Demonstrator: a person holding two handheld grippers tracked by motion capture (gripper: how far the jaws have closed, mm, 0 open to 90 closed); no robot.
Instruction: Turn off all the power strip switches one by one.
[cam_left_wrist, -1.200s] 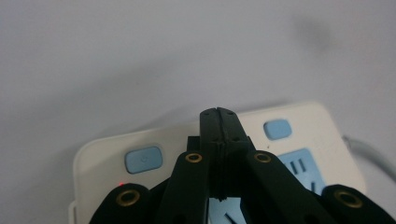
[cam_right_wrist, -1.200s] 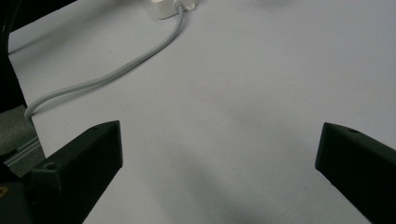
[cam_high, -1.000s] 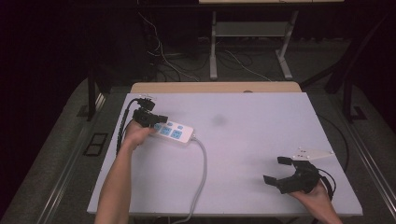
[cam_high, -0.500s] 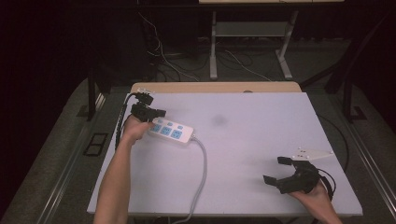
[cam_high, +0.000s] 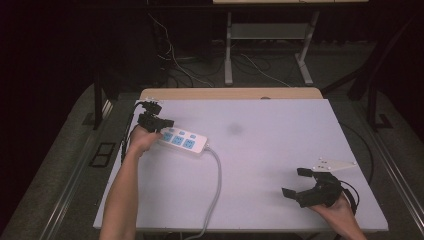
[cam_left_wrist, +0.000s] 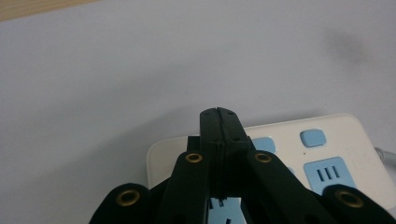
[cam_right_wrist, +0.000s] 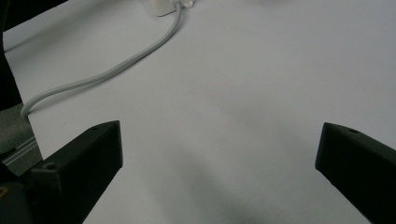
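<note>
At the far left of the table, the left gripper hovered with its jaws pressed together on nothing, just above the near end of the white power strip. Against the earlier pictures the strip lay unmoved, and the hand had shifted only slightly, probably lining up a switch press. The right gripper rested wide open, well apart, unchanged.

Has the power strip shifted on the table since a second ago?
No. The power strip lies the same way, at the same spot relative to the table's wooden far edge and dark smudge.
</note>
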